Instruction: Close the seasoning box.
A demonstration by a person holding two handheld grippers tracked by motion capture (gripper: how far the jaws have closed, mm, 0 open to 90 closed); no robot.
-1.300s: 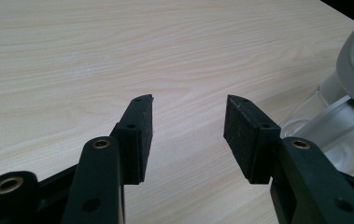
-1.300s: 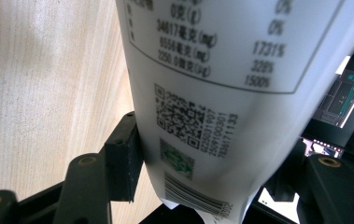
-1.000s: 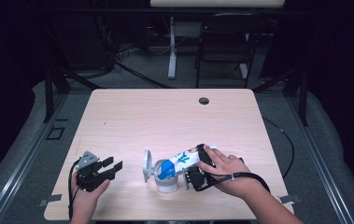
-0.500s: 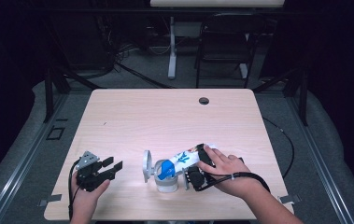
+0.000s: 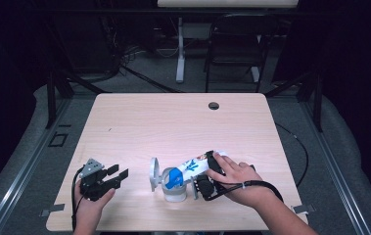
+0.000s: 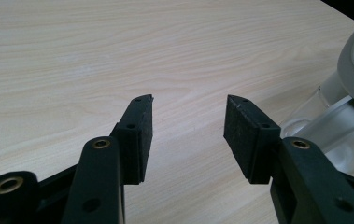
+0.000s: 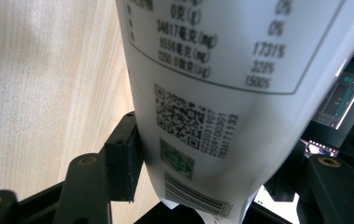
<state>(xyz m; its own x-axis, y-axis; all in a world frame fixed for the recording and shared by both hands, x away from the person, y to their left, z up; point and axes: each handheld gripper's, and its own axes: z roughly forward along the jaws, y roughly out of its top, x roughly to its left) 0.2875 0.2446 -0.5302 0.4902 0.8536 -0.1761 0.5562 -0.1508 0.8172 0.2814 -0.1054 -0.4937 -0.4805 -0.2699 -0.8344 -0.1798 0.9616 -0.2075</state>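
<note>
Two grippers: one in each of the person's hands, both near the front edge of the table (image 5: 183, 117).
Right gripper (image 5: 201, 174): jaws clamped on the sides of a white pouch (image 5: 193, 165), holding it tipped on a slant with its blue end lowest.
Pouch close-up: in the right gripper view the pouch (image 7: 212, 93) sits between the two black pads (image 7: 123, 156), printed side with a QR code and barcode facing the camera.
Container: a clear container (image 5: 174, 188) stands on the table right under the pouch's blue end, its grey lid (image 5: 153, 174) flipped up on the left.
Left gripper (image 5: 117, 177): jaws spread apart, nothing between them, resting low over the wood, just left of the container.
Left gripper view: bare tabletop between the pads (image 6: 139, 135); container (image 6: 333, 121) at the right edge.
</note>
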